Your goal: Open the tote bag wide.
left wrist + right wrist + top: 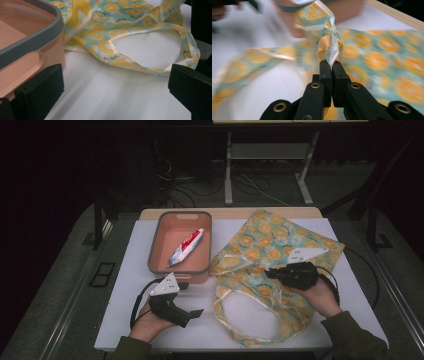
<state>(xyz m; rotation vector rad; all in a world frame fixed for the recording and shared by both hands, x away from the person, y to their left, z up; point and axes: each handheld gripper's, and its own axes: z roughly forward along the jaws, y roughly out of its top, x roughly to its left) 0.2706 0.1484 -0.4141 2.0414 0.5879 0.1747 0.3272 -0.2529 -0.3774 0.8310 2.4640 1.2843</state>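
White bench [125, 320] under my rig, my right gripper [331, 65] jaws clamped on orange-print cloth bag [272, 245] beside pink bin [157, 245], my left gripper [192, 312] jaws apart near bin

A white desk [135, 265] with a pale wooden strip along its far edge carries two things. On the left half stands a salmon-pink rectangular bin [156, 251] with a grey rim, its long side running away from the person; it sits toward the far edge. Just to its right lies a fabric bag [272, 232] printed with orange slices on a light teal ground, spread flat over the middle and right of the desk and reaching almost to the far edge. The bag's cream-edged handle loops [235, 330] trail toward the near edge, with bare white desk showing inside them. Bag and bin look close to touching.
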